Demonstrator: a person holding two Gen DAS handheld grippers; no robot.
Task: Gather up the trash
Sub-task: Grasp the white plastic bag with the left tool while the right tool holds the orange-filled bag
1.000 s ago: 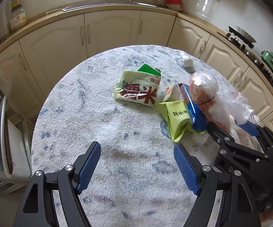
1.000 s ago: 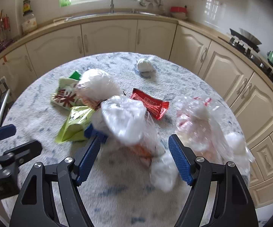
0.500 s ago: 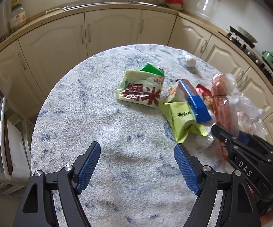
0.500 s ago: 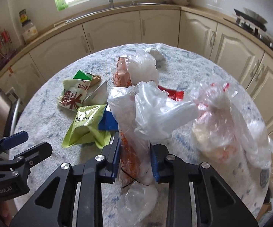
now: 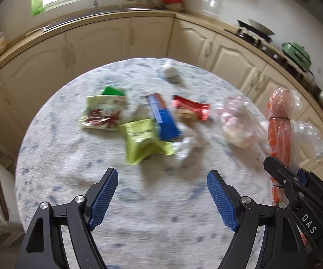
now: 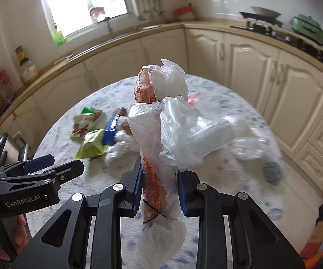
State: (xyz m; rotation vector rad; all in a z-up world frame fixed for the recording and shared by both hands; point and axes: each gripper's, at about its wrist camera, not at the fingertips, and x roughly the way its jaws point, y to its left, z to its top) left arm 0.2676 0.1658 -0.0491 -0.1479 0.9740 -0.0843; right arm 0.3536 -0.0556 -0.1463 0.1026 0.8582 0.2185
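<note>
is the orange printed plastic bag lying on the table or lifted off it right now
Lifted off. The orange printed plastic bag stands upright, clamped in the right gripper, its crumpled bottom end hanging free above the table.

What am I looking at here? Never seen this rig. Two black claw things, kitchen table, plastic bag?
No robot arm here: a person carries a handheld gripper in each hand, and each has a fisheye camera looking forward along its blue-padded jaws.

The left wrist view shows the left gripper with its jaws wide apart and nothing between them, above a round table with a speckled cover. The black device at the right edge of that view is the right gripper.

The right wrist view shows the right gripper. Its jaws have just closed on a clear plastic bag with orange print, which stands up between them.

On the table lie a lime green packet, a blue wrapper, a red wrapper, a white-and-red snack bag, another crumpled clear bag and a small white wad at the far side.
</note>
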